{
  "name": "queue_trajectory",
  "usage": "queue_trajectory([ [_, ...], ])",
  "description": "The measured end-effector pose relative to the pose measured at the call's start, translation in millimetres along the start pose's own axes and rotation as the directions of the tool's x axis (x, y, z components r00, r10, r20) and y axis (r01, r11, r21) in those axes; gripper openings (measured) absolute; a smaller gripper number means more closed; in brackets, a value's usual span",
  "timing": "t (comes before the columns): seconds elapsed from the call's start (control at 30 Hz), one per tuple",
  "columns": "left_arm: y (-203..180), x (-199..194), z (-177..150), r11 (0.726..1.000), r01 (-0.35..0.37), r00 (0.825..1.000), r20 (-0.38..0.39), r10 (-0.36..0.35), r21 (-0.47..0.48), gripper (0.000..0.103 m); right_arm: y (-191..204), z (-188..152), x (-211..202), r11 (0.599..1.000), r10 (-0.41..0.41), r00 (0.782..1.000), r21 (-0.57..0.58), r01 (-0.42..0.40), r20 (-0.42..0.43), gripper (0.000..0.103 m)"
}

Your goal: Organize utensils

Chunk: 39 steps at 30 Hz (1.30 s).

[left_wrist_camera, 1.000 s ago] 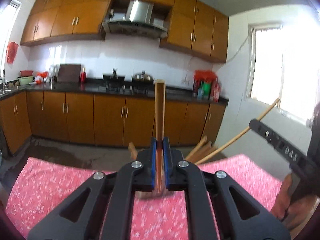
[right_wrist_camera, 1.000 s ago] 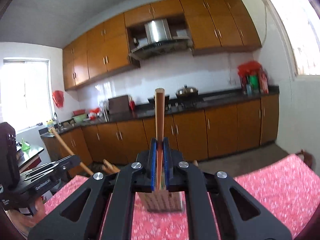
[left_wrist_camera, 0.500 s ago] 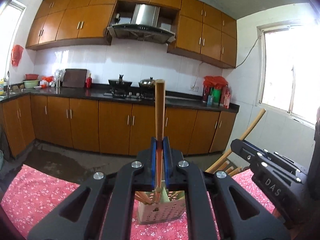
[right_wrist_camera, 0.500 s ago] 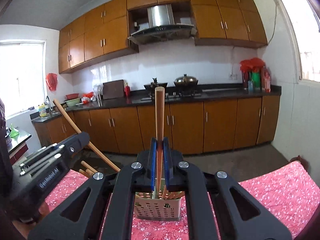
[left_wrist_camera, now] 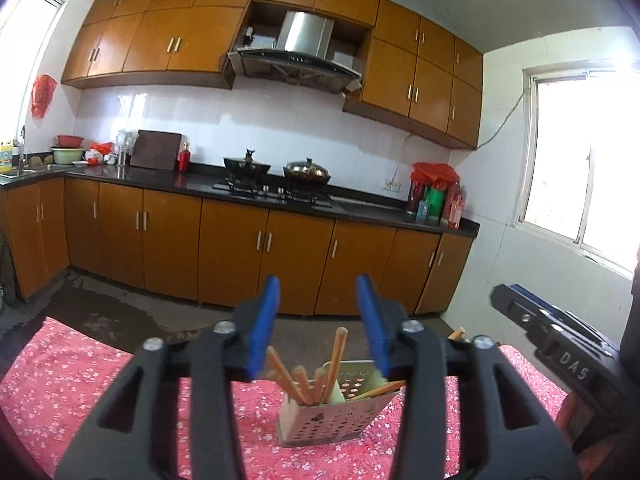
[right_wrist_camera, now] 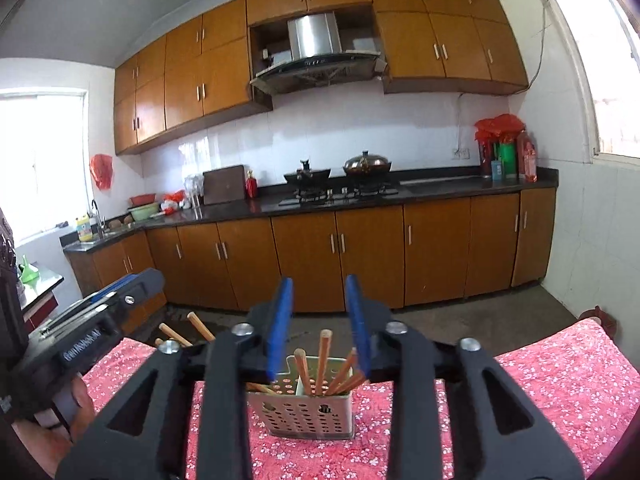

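Caddy (right_wrist_camera: 310, 412) stands on the pink worktop (right_wrist_camera: 560, 392), chopsticks (right_wrist_camera: 322, 360) upright inside, leaning. Left tongs (left_wrist_camera: 320, 320) and right tongs (right_wrist_camera: 318, 316) both wide, empty, above the caddy. Sticks likely light, stiff, smooth; pinch near mid-shaft, above the caddy rim.

Daylight enters through the window (left_wrist_camera: 580, 152), which is blown out to white with glare. The room is evenly bright; shadows are soft. Strong fisheye bending curves the cabinets (right_wrist_camera: 312, 56) toward dark vignetted corners. The tablecloth (left_wrist_camera: 80, 380) appears slightly soft, possibly from motion blur.
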<state>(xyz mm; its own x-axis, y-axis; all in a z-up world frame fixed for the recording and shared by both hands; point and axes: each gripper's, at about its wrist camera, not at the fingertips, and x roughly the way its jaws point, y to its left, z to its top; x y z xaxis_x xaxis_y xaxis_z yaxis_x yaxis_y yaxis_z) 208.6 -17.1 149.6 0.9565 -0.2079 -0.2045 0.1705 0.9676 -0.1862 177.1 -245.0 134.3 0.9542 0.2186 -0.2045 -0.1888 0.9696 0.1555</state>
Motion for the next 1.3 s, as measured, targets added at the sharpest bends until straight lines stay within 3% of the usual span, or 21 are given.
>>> queue_trajectory([
  [0.07, 4, -15, 0, 1.0, -0.012, 1.0, 0.004, 0.012, 0.008, 0.059, -1, -2, -18, 1.0, -0.008, 1.0, 0.004, 0.008, 0.019, 0.057],
  [0.1, 6, -27, -2, 1.0, -0.016, 1.0, 0.005, 0.016, 0.013, 0.069, -2, -3, -25, 1.0, -0.01, 1.0, 0.004, 0.01, 0.029, 0.063],
  [0.17, 10, -51, -11, 0.999, -0.034, 0.999, 0.011, 0.034, 0.03, 0.082, -1, -8, -43, 1.0, -0.028, 0.998, -0.002, 0.028, 0.057, 0.085],
  [0.23, 12, -70, -20, 0.998, -0.041, 0.999, 0.014, 0.041, 0.048, 0.094, 3, -19, -67, 0.998, -0.052, 0.995, -0.026, 0.055, 0.091, 0.097],
  [0.3, 14, -92, -33, 0.996, -0.057, 0.998, 0.011, 0.056, 0.069, 0.099, 7, -28, -81, 0.995, -0.076, 0.991, -0.052, 0.082, 0.108, 0.101],
  [0.5, 14, -138, -75, 0.985, -0.12, 0.992, -0.019, 0.123, 0.121, 0.099, 16, -66, -114, 0.985, -0.145, 0.986, -0.078, 0.151, 0.082, 0.101],
  [0.63, 17, -153, -107, 0.979, -0.16, 0.982, -0.079, 0.171, 0.123, 0.099, 17, -91, -126, 0.986, -0.153, 0.988, -0.069, 0.154, 0.024, 0.101],
  [0.8, 16, -166, -137, 0.966, -0.207, 0.971, -0.091, 0.223, 0.154, 0.099, 28, -120, -137, 0.979, -0.176, 0.984, -0.107, 0.175, 0.003, 0.101],
  [1.3, 8, -178, -177, 0.963, -0.204, 0.966, -0.125, 0.228, 0.178, 0.099, 28, -173, -142, 0.983, -0.174, 0.978, -0.071, 0.167, -0.111, 0.101],
])
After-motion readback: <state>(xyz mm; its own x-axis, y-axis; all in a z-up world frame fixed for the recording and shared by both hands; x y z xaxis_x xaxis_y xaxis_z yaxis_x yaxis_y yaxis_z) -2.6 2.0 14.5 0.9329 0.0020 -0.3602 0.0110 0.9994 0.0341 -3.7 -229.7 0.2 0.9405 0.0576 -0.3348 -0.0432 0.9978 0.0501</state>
